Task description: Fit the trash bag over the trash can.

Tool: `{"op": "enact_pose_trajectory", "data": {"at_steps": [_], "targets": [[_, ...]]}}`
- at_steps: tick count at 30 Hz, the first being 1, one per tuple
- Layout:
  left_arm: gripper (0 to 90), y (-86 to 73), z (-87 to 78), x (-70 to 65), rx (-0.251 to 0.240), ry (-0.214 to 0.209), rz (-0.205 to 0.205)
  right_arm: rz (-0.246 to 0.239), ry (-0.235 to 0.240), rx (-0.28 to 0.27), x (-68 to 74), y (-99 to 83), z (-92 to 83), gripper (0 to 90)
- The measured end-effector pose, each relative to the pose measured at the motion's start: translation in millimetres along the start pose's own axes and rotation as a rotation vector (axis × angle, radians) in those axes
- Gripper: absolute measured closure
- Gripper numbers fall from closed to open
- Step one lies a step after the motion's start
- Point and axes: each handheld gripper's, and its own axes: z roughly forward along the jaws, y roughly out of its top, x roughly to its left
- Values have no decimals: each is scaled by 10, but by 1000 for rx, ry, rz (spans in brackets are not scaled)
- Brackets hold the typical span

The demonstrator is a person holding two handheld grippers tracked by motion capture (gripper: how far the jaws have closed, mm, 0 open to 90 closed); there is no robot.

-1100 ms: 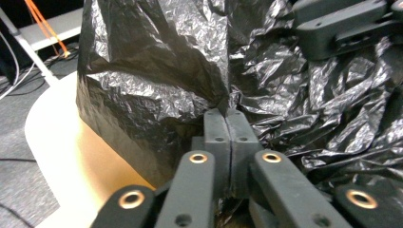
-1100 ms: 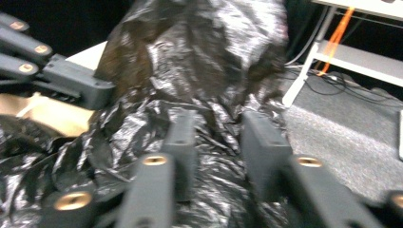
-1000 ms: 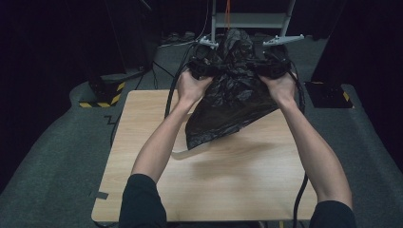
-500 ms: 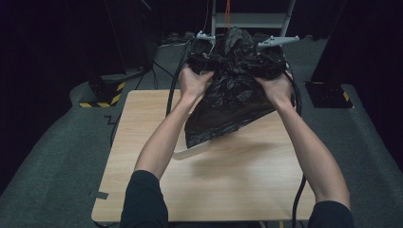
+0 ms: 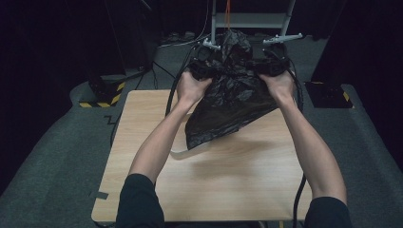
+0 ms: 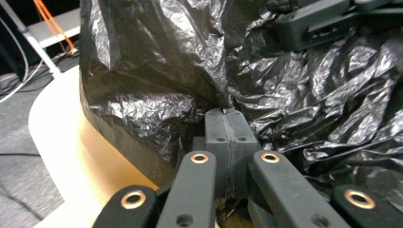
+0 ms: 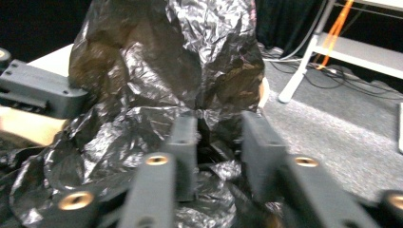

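We hold the black plastic bag [image 5: 227,102] above the tabletop [image 5: 228,180]. The left tool [image 6: 227,130] is pressed together on its film; the right tool [image 7: 216,142] stands spread around a fold. The bag looks light, limp and slippery, so we would pinch bunched film near its top.

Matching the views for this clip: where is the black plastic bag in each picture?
High view: black plastic bag hangs at upper centre, above the table.
Left gripper view: the bag spans the upper frame ahead of the jaws.
Right gripper view: the bag rises at centre left.
Shared landmark: the orange cable behind the table.
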Motion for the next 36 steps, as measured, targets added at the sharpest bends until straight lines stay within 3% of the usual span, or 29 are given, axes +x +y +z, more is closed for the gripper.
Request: {"op": "enact_pose_trajectory", "data": {"at_steps": [4,7,11,14,16,20,21,22,27,31,36], "targets": [[672,-19,-66,47,-69,19,-39,-39,6,-17,18,32,-78,870],[526,-14,-131,96,-144,36,-80,-69,26,-39,78,80,-151,890],[435,3,-186,92,-200,51,-89,-111,87,1,228,141,-123,894],[436,16,-178,77,-210,62,-87,-136,114,59,316,133,-17,894],[467,23,-126,92,-181,64,-88,-134,133,91,349,105,72,894],[624,0,5,117,-94,44,-84,-108,161,137,359,40,191,874],[660,0,5,117,-94,44,-84,-108,161,137,359,40,191,874],[698,-12,45,116,-53,43,-70,-98,170,141,348,21,182,796],[775,11,46,126,-23,54,-52,-83,150,89,334,41,47,624],[749,-3,19,121,-27,44,-57,-82,110,7,324,82,-99,601],[550,-53,-196,125,-118,-3,-99,-117,112,38,333,57,-66,800]]}}
